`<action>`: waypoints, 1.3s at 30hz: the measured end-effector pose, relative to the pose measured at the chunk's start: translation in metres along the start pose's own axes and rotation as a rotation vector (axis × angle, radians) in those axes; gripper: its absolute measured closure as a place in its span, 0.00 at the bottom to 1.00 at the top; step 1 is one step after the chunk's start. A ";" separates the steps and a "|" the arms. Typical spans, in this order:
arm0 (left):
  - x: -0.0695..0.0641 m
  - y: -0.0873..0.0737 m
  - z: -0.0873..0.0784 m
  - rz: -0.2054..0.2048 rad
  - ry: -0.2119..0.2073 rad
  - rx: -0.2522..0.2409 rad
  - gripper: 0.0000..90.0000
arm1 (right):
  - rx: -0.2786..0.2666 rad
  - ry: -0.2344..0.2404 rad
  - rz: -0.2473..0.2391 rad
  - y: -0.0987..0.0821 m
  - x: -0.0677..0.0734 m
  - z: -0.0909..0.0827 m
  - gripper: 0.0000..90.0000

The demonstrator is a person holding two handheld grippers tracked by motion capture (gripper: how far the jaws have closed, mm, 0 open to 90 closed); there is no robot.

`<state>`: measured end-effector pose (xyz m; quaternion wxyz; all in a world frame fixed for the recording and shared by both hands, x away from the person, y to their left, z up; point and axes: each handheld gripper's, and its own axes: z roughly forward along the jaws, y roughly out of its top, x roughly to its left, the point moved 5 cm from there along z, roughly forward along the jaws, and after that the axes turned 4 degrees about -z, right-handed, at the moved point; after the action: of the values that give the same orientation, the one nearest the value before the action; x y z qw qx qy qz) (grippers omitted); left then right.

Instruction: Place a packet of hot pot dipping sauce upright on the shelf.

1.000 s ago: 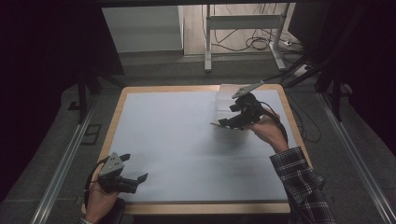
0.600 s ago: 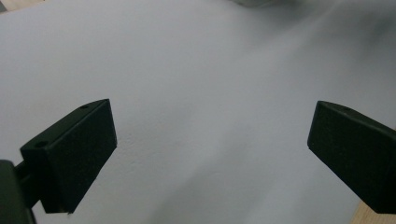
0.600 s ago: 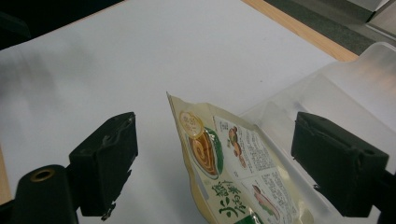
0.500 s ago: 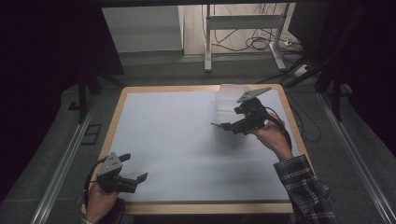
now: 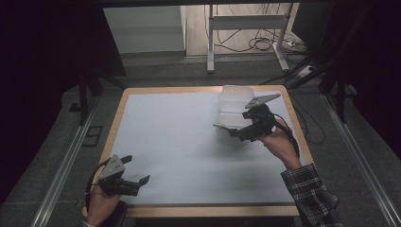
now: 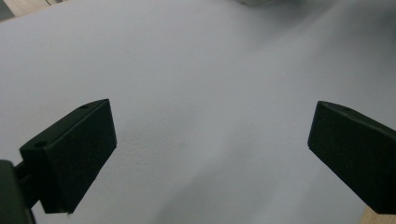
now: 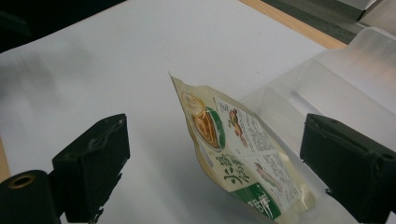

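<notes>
At the counter's (image 5: 165, 142) near left corner the left tongs (image 5: 135, 171) rest low, spread on nothing. Farther right, the right hand (image 5: 279, 144) tilts the right tongs (image 5: 227, 128), just opening, around a snack pouch (image 7: 238, 158) leaning untouched against a clear plastic box (image 5: 234, 106).

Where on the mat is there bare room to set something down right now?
The white mat is bare from its left edge across the middle, between the left gripper and the clear bin. It is crowded at the far right: bin, snack pouch and right gripper sit together.
</notes>
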<state>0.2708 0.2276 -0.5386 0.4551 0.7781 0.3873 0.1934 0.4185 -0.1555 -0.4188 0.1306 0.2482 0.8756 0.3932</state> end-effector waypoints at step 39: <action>-0.002 0.000 0.002 0.022 0.008 0.013 0.01 | -0.059 -0.087 0.039 -0.039 0.005 -0.034 0.00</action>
<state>0.2705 0.2250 -0.5399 0.4462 0.7845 0.3818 0.1990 0.3868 -0.1966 -0.4262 0.1680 0.2783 0.8522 0.4100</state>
